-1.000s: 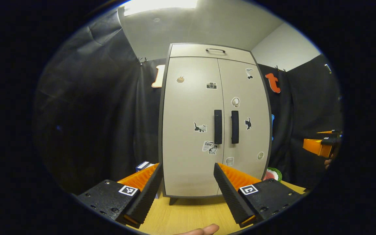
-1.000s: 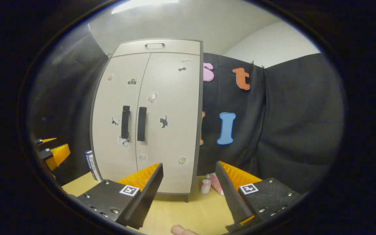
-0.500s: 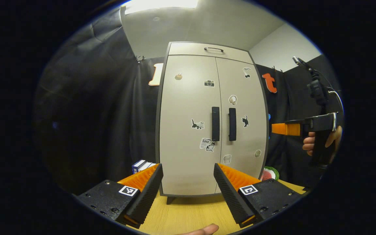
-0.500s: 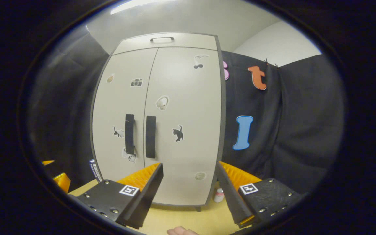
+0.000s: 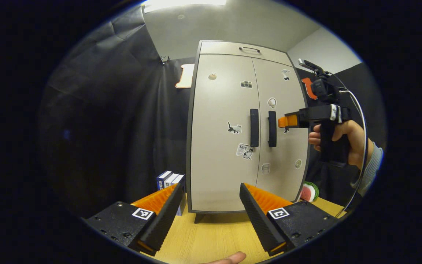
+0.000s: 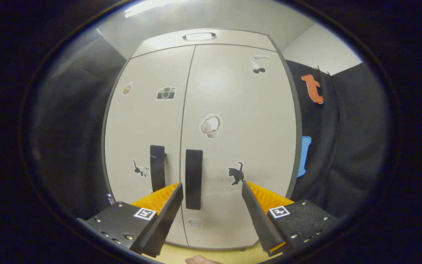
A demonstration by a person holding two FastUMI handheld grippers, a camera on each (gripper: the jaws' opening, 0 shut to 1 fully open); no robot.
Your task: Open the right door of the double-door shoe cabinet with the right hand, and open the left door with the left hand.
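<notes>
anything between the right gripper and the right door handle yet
No, that stretch is bare. In the left gripper view the right gripper hangs just short of the right door handle, with plain door face behind the gap.

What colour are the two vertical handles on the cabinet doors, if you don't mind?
Black; the handles show best in the right gripper view.

Each tool (image 5: 209, 205) has black finger blocks with small screws and a square coded marker – the right tool (image 5: 283, 121) has a black pistol handle, a white cable and a grey sleeve (image 5: 374, 167) behind.
</notes>
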